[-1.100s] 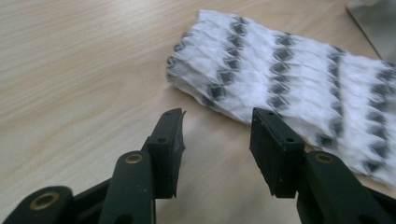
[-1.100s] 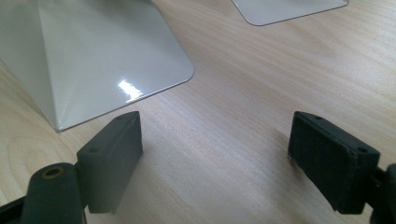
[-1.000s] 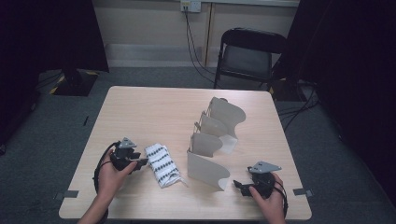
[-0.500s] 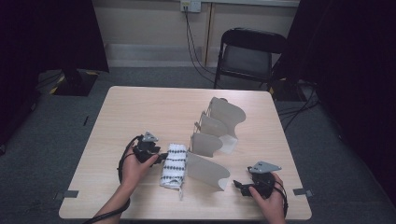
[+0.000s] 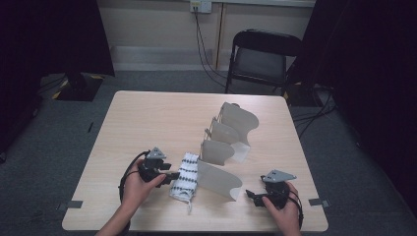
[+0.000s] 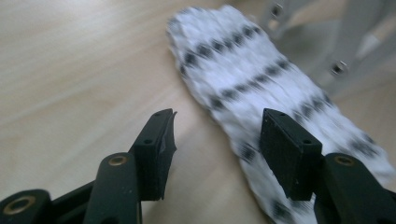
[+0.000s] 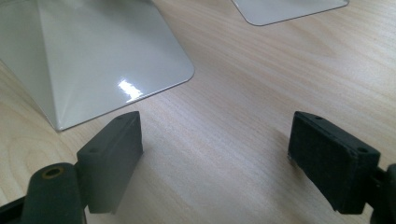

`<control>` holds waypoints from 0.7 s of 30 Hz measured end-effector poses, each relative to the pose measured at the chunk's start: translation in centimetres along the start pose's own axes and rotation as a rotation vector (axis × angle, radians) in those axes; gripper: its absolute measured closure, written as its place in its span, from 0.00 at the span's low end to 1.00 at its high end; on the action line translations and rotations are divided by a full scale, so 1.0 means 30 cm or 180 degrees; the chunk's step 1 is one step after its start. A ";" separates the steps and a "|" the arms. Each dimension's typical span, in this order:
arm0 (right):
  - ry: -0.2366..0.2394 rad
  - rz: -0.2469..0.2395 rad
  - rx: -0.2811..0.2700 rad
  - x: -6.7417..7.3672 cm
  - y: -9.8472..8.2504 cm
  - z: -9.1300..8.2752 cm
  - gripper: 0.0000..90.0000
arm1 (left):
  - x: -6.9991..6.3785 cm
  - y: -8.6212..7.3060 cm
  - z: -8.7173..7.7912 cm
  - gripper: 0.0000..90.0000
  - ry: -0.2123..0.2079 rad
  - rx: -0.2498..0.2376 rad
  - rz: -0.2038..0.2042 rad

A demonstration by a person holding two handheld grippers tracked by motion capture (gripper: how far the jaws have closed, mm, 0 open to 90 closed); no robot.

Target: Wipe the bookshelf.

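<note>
A white sock with rows of black dashes (image 5: 184, 177) lies flat on the wooden table (image 5: 147, 118), against the front plate of a grey divider rack (image 5: 223, 147). My left gripper (image 5: 174, 176) rests at the sock's left edge. In the left gripper view the sock (image 6: 261, 79) runs away from my left gripper (image 6: 219, 126). Its jaws have just been opening, with bare table and the sock's near edge between them and no pad pressing. My right gripper (image 5: 250, 194) rests near the table's front right, open on bare wood (image 7: 217, 135), just short of a rack plate (image 7: 93, 56).
The rack's curved plates stand in a row from the table's middle toward its front. A black folding chair (image 5: 263, 59) stands behind the table. Cables hang from a wall socket (image 5: 200, 6). Dark curtains flank both sides.
My left hand has moved right to the sock, and the sock has shifted slightly right against the rack's front plate. The right hand has stayed put.
</note>
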State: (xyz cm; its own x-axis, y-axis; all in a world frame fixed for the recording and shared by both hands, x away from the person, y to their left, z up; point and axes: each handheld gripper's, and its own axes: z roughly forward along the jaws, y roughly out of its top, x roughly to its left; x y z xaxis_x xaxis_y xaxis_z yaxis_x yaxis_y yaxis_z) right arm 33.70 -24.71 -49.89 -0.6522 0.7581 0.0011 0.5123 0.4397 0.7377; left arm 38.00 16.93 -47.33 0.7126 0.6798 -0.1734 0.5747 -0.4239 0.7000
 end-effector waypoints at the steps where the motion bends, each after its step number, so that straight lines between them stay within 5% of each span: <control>1: -0.0004 -0.0001 0.0004 0.000 0.000 0.000 0.19 | -0.025 -0.008 -0.005 0.50 -0.0042 -0.0037 -0.0030; 5: -0.0005 0.0000 0.0004 0.000 0.000 0.000 0.19 | -0.065 -0.012 0.020 0.49 -0.0145 -0.0013 -0.0029; 10: 0.0000 0.0000 0.0001 0.000 0.000 0.000 0.19 | -0.071 -0.022 0.058 0.48 -0.0088 0.0084 0.0030; 18: 0.0001 0.0001 -0.0001 0.000 0.000 0.000 0.19 | -0.027 -0.032 0.000 0.49 0.0144 0.0151 0.0133; 21: 0.0001 0.0002 0.0000 0.000 0.000 0.000 0.19 | -0.024 -0.025 -0.007 0.49 0.0119 0.0068 0.0092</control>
State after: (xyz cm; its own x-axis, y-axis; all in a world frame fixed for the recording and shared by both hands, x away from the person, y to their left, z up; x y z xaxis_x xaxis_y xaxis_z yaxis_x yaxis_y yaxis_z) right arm 33.68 -24.70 -49.90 -0.6521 0.7582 0.0018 0.5127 0.4392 0.7377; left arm 36.97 16.88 -47.57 0.7137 0.6889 -0.1271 0.5629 -0.4560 0.6894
